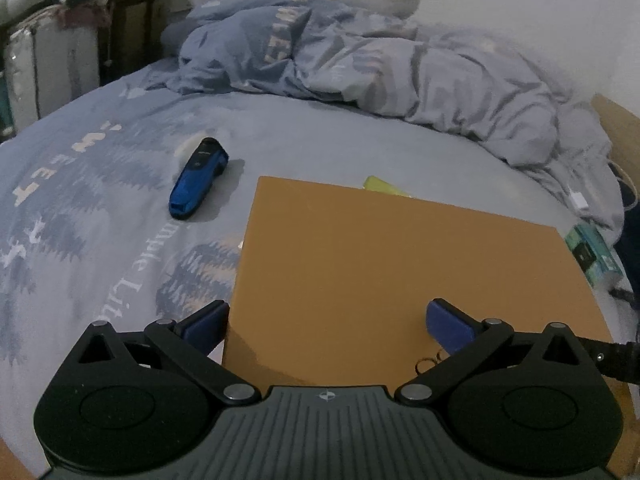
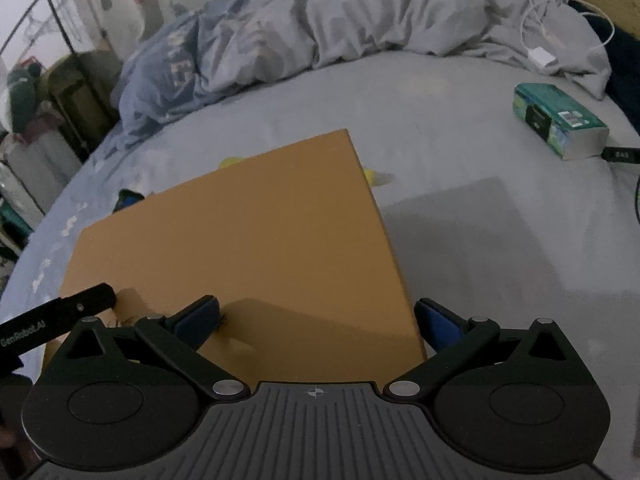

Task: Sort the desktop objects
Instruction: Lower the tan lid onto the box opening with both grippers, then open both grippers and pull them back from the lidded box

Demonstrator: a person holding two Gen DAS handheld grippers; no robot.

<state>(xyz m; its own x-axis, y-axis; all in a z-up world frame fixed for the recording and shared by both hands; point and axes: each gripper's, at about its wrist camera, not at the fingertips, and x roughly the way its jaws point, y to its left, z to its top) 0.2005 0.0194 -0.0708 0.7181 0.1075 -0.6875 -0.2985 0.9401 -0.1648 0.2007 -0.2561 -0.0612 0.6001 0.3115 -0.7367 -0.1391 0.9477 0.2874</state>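
Note:
A flat brown cardboard box [image 1: 400,272] lies on the bed, also in the right wrist view [image 2: 248,248]. My left gripper [image 1: 328,322] is open, its fingers straddling the box's near left corner. My right gripper [image 2: 316,320] is open, straddling the box's near right corner. A blue handheld device [image 1: 198,178] lies on the sheet left of the box; its tip shows in the right wrist view [image 2: 128,199]. A yellow object [image 1: 380,185] is mostly hidden behind the box, also seen in the right wrist view [image 2: 374,176]. A green tissue pack [image 2: 560,120] lies to the right.
A crumpled grey-blue duvet [image 1: 360,52] is piled at the far side of the bed. A white charger with cable [image 2: 540,56] lies on it at the right. A clothes rack [image 2: 68,40] and bags stand left of the bed. The tissue pack shows at the right [image 1: 592,250].

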